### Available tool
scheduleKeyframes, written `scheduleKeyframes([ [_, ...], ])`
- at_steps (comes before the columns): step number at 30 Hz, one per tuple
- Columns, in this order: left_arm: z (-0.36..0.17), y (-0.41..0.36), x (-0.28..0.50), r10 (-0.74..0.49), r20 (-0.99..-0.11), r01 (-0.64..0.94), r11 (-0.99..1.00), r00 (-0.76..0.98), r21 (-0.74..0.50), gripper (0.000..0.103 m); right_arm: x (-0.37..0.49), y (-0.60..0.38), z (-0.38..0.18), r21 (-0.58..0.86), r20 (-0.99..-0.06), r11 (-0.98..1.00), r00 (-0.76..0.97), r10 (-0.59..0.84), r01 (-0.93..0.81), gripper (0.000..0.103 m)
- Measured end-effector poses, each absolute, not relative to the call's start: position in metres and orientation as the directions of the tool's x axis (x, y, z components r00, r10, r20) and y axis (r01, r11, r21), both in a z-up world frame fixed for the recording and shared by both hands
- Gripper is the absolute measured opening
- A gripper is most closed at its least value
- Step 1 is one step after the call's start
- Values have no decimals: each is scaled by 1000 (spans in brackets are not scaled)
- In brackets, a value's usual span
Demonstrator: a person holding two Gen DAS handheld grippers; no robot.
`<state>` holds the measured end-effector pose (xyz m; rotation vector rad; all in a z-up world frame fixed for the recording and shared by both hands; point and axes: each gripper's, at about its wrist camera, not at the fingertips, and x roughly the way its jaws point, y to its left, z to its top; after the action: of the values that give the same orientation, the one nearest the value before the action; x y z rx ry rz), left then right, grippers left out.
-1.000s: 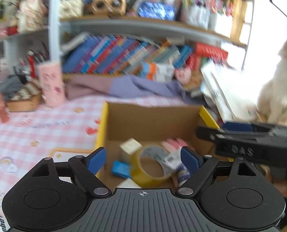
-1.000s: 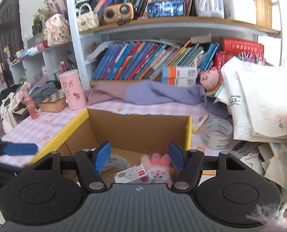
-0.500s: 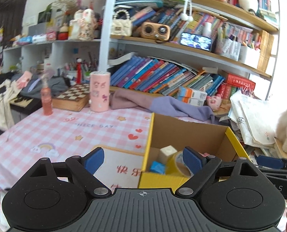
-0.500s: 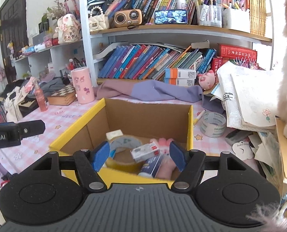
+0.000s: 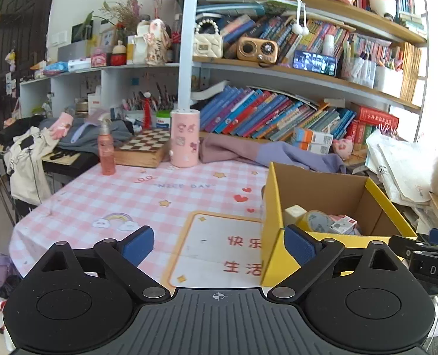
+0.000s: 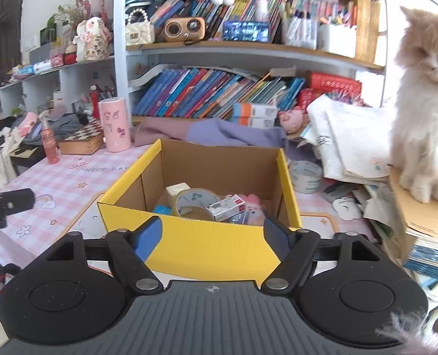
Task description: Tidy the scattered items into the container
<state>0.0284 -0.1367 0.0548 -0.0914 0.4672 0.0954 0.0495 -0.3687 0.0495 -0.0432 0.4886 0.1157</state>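
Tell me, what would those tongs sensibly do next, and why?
Probably swing the right tongs, empty with jaws opening, toward the roll of tape lying on the table just right of the yellow box. The box already holds a tape roll and a small carton; that outside roll looks like the nearest stray.

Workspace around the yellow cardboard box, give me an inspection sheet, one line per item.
Surface: pink checked tablecloth, mostly bare left of the box.
Job's things: yellow cardboard box holds a tape roll, white-and-red small carton, cream block, pink plush; another tape roll lies outside, right of the box.
Clutter: pink cylinder, red spray bottle, chessboard box, paper stacks.
Grippers: left gripper and right gripper opening, nothing between jaws.
Cables: nothing seen.
Surroundings: bookshelves; fluffy cat sitting at right.
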Motion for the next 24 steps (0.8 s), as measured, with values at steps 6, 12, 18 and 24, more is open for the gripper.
scheduleKeyframes([
  [6, 56, -118, 10, 100, -417, -108, 994, 903, 4, 102, 24, -339, 49, -53, -419, 998, 908, -9, -14, 88],
  [12, 49, -104, -7, 96, -438, -97, 995, 894, 18, 103, -2, -317, 40, -23, -440, 999, 898, 18, -31, 96],
  [18, 31, -95, -23, 71, -512, -76, 997, 856, 12, 103, -21, -303, 30, -16, -497, 999, 868, 24, -37, 102],
  [24, 21, -86, -31, 53, -570, -69, 998, 820, -6, 103, -27, -298, 21, 4, -553, 1000, 833, 16, -16, 102],
])
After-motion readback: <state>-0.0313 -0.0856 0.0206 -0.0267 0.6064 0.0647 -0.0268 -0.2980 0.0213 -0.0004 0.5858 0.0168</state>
